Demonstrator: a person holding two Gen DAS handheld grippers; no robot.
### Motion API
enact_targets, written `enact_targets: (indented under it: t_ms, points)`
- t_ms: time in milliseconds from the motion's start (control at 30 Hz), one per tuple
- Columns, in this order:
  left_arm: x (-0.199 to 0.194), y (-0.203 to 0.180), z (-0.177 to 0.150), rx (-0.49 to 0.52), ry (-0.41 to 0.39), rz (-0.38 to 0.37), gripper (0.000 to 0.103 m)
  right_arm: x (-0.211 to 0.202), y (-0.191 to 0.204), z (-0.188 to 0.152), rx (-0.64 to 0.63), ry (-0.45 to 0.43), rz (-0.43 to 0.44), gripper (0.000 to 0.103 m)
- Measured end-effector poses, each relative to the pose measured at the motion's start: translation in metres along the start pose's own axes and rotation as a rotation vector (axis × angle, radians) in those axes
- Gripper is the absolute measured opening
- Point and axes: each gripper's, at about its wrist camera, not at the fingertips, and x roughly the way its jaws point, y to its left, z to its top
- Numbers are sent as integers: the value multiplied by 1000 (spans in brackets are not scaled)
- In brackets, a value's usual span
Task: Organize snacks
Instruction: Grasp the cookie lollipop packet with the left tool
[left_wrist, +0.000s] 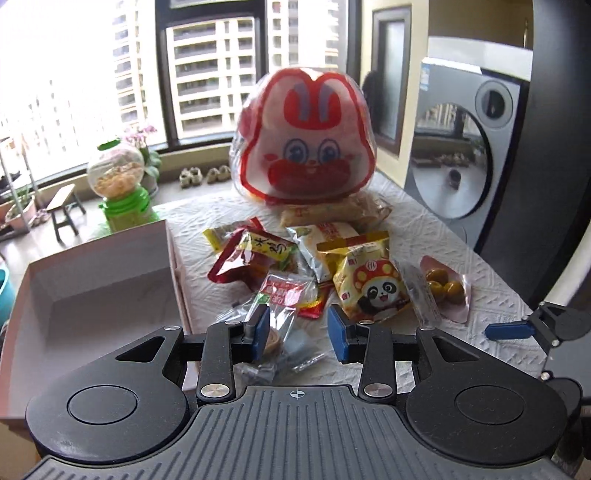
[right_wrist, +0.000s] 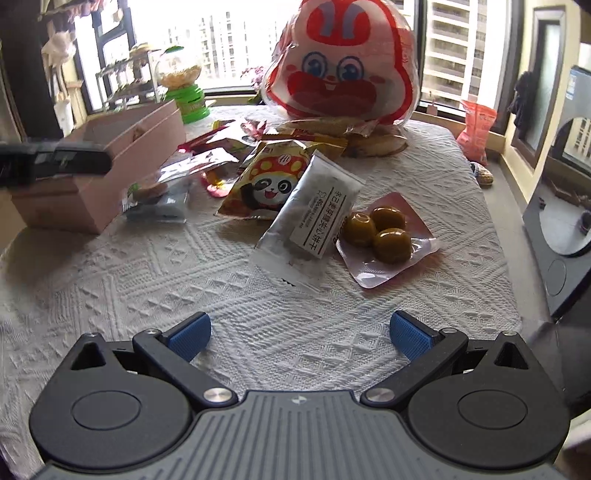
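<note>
Blue-padded left tool (left_wrist: 298, 332) clamps a clear biscuit packet (left_wrist: 280, 321) just right of the seemingly empty pink box (left_wrist: 48, 284), while the right tool (right_wrist: 299, 332) gapes unloaded and the snack pile (left_wrist: 369, 288) ahead waits unsorted on the tabletop (right_wrist: 184, 266).

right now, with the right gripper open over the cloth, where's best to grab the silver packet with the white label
Probably by its near short end, coming in low from the right gripper side. The silver packet lies flat on the cloth, and that end faces bare cloth. Its far end leans on the panda bag, and its right edge sits close to the olive pack, so those sides look crowded.
</note>
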Motion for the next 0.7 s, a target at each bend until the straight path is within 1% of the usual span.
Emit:
enact_targets:
  t_ms: [67,167,233,300,333,367,400,500,533,567,633,667,700]
  points:
    - [23,2,14,59,90,-23,40,-3,0,-4,20,-4,-4,103]
    - [57,11,22,23,243,-2,40,-5,2,-8,34,-21,-26,103]
    - [71,14,19,9,290,19,40,-5,3,-8,37,-26,-33,103]
    - [73,10,16,49,277,63,40,-6,2,-8,34,-22,-28,103]
    - [74,8,15,60,283,76,40,-6,1,-8,31,-20,-25,103]
    - [74,7,14,62,282,71,41,-6,1,-8,27,-22,-22,103]
    - [73,6,14,60,282,48,42,-6,0,-9,23,-26,-17,103]
    - [63,4,15,30,296,-85,42,-8,-1,-11,20,-43,0,103]
    - [60,3,16,18,289,-136,41,-8,-2,-12,21,-46,4,103]
    - [55,2,16,18,267,-171,41,-9,-1,-12,21,-47,4,103]
    - [45,-3,15,42,195,-195,42,-8,0,-12,20,-48,-1,103]
    - [42,-6,14,53,173,-180,42,-8,1,-12,19,-49,-4,103]
    - [43,-8,13,59,179,-156,42,-8,1,-12,19,-49,-5,103]
